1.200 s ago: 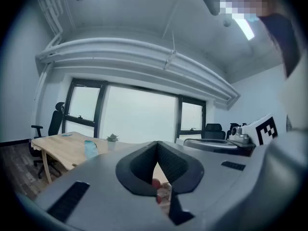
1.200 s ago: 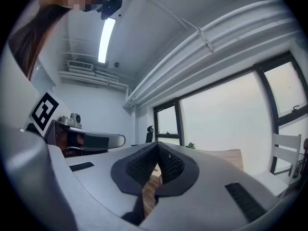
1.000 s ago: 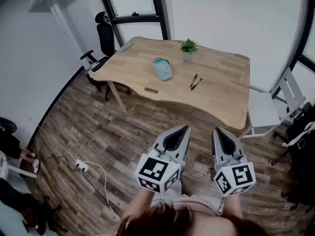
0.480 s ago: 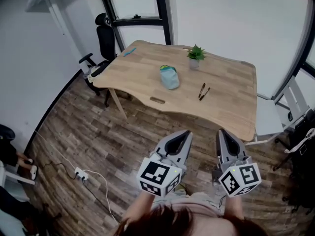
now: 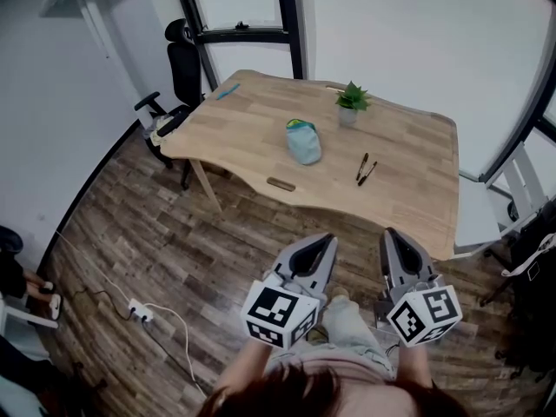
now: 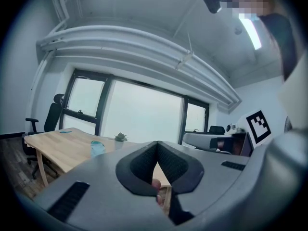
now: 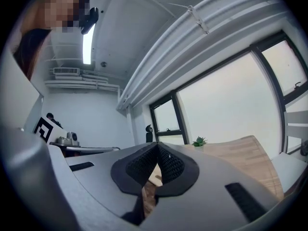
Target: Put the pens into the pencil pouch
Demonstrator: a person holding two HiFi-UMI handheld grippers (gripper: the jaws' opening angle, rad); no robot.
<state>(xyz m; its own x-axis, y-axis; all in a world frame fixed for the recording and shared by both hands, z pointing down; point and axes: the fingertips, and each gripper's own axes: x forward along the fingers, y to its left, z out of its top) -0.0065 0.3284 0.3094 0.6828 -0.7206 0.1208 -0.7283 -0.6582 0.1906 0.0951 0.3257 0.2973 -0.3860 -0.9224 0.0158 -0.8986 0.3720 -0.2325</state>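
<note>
- Head view: the pens (image 5: 366,169) lie as a pair on the table (image 5: 408,202), just right of the pouch (image 5: 303,141), which is near the table's middle. A plant (image 5: 351,102) stands behind them. The left gripper (image 5: 325,241) and right gripper (image 5: 390,235) are over the floor, well short of the table. Compared with a second ago, the table, pouch and pens sit lower in the picture and nearer the grippers, and they lie as they did.
- Handling, as a judgement: the pens look light, stiff and slick, and apt to roll, so take one across mid-barrel. The pouch looks soft and likely to slump or slide, so pinch it at the rim of its mouth.
- Left gripper view: the jaws are pressed together with nothing between them. The pouch shows far ahead on the table.
- Right gripper view: the jaws are together and empty. The plant and the table edge are far ahead, and the pens cannot be made out.
</note>
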